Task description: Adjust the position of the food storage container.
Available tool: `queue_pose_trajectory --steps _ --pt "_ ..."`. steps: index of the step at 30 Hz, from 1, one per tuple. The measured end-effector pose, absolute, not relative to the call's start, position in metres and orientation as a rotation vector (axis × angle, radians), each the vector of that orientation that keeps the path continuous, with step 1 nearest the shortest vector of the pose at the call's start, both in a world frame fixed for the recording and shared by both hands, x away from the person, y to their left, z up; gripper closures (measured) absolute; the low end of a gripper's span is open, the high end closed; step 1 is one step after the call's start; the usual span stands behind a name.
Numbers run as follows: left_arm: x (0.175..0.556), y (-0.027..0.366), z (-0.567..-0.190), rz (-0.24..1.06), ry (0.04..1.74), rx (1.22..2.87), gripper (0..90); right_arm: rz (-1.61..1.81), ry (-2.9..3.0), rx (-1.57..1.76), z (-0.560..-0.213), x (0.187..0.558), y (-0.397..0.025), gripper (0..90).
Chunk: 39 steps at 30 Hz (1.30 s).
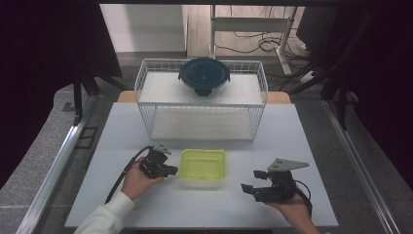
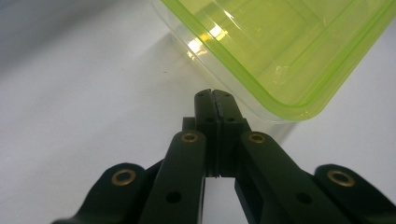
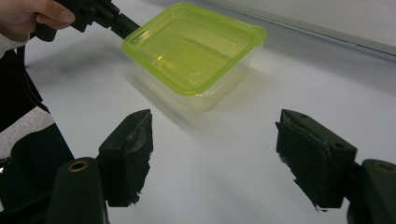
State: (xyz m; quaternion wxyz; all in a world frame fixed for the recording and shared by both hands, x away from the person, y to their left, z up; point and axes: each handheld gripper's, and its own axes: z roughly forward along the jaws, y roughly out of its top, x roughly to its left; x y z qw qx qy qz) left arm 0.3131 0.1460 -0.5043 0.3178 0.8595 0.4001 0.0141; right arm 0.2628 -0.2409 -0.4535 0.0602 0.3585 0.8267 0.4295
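Left gripper point(image 1: 171, 169): jaws pressed together with nothing between them, tips at the left edge of the green-lidded box point(image 1: 203, 165).
Right gripper point(image 1: 252, 181): jaws wide apart, empty — near the box, not touching.
Box: on the white table point(image 1: 292, 146), in front of the wire rack point(image 1: 146, 78).
Advice: hold the box steady from the left side, then bring the right jaws low over the lid rim — slowly.

A lab-style recording room, not a home. A plain white table point(image 1: 292, 146) stands on grey carpet, flanked by metal floor rails point(image 1: 53, 170) and dark curtains point(image 1: 44, 58) on both sides. At the far end, loose cables point(image 1: 263, 44) trail beneath a desk frame (bare, adjustable-looking legs).
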Motion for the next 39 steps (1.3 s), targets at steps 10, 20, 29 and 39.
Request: queue_pose_trajectory --steps 10,20,29,39 --pt "0.312 0.142 -0.504 0.028 1.043 2.261 90.0 1.298 2.498 1.089 -0.455 0.264 -0.242 27.1" --pt "0.312 0.171 -0.490 0.096 1.127 2.138 90.0 1.296 2.481 1.116 -0.455 0.267 -0.245 27.1" --pt "0.292 0.175 -0.472 0.251 1.166 2.008 51.6 1.288 2.461 1.155 -0.461 0.277 -0.247 27.1" --pt "0.292 0.176 -0.475 0.156 1.203 1.934 26.2 1.342 2.438 1.220 -0.466 0.293 -0.247 27.2"
